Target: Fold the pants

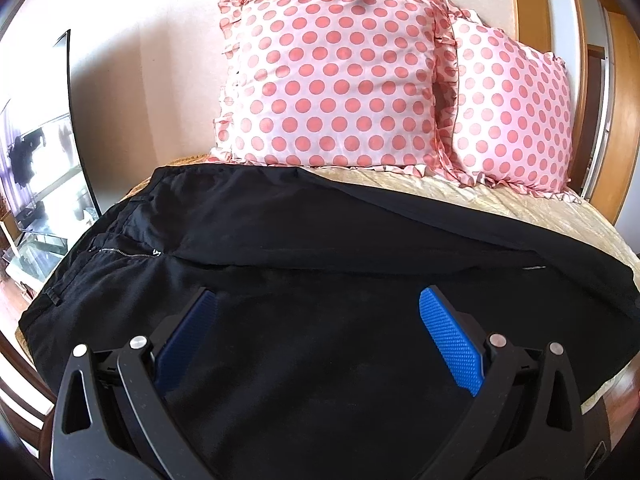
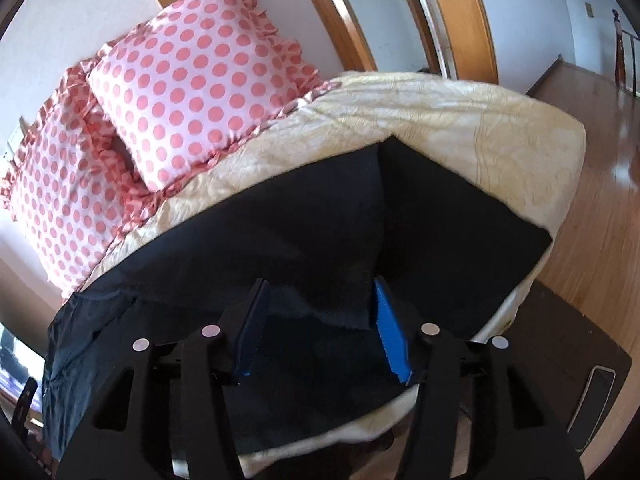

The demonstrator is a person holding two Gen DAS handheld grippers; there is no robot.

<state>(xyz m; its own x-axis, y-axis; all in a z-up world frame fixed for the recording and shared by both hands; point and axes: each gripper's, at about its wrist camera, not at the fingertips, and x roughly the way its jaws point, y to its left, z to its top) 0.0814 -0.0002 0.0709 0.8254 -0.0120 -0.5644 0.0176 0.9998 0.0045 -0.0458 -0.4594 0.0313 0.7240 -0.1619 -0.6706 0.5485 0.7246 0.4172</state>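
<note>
Left black two-finger gripper w/ blue ribbed pads (image 1: 318, 300): jaws spread wide, tilted downward, nothing between pads. Right black two-finger gripper w/ blue pads (image 2: 320, 292): jaws parted approx. halfway, angled down, pads not pressing on anything.

The pants (image 1: 304, 240) lie spread across the bed (image 1: 560, 216), and the bed is our landmark here. At the bed's head end, two pillows (image 1: 332, 92) lean against the wall, side by side and touching, the farther one (image 1: 516, 120) partly tucked behind its neighbour. The pants' waistband and zipper (image 1: 124, 253) sit toward the bed's left edge in the left wrist view, the legs running off to the right. Over on the right wrist view, the leg ends (image 2: 460, 216) reach the bed's far corner, one layer lying over the other. Beyond that corner of the bed, the floor (image 2: 592, 208) runs off toward a doorway. Bare bed cover separates pants from pillows.
</note>
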